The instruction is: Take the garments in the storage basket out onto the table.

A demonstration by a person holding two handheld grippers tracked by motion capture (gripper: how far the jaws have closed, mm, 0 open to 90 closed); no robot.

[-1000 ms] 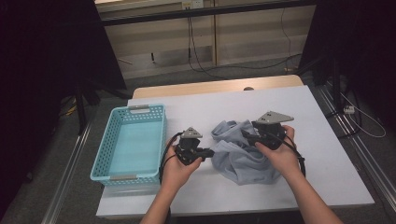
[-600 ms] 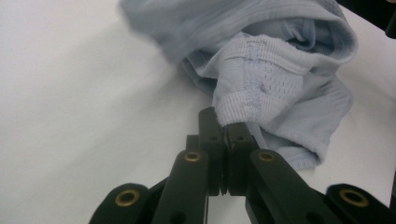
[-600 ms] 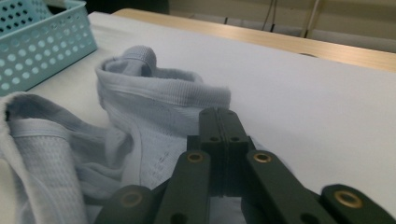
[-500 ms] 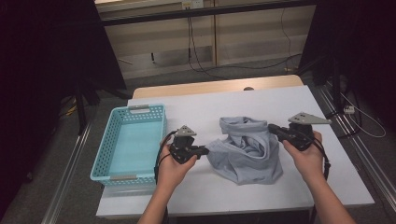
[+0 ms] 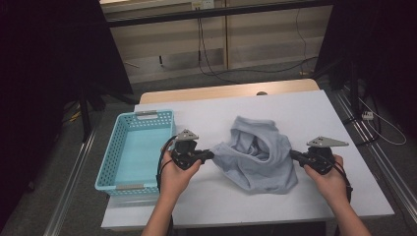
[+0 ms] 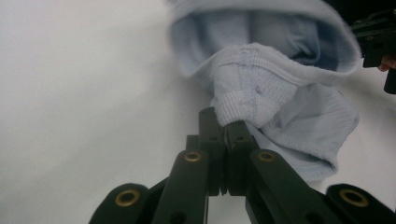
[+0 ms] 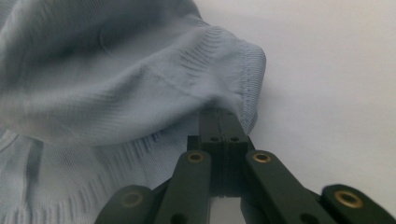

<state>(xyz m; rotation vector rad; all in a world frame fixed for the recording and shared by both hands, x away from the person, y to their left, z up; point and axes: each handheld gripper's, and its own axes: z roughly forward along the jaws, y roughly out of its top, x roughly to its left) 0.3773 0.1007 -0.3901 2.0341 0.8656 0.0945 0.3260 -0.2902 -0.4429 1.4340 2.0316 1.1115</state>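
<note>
A light blue-grey knit garment (image 5: 260, 160) lies crumpled on the white table (image 5: 300, 110), stretched between my two grippers. My left gripper (image 5: 210, 155) is at its left end, jaws shut on a ribbed cuff (image 6: 238, 105) that bunches just ahead of the fingertips (image 6: 226, 127). My right gripper (image 5: 294, 155) is at the garment's right edge. In the right gripper view that gripper (image 7: 224, 116) is shut on a stitched hem of the garment (image 7: 116, 84), which folds over the jaws. The right gripper (image 6: 378, 39) also appears beyond the cloth in the left gripper view.
A teal perforated basket (image 5: 114, 157) stands on the table just left of my left hand. The table's front edge runs close below both hands. Bare white tabletop lies behind the garment and to the right of my right hand.
My right gripper has moved from over the middle of the garment out to the right and down, drawing the cloth wider. The left gripper has stayed in place on its end.
</note>
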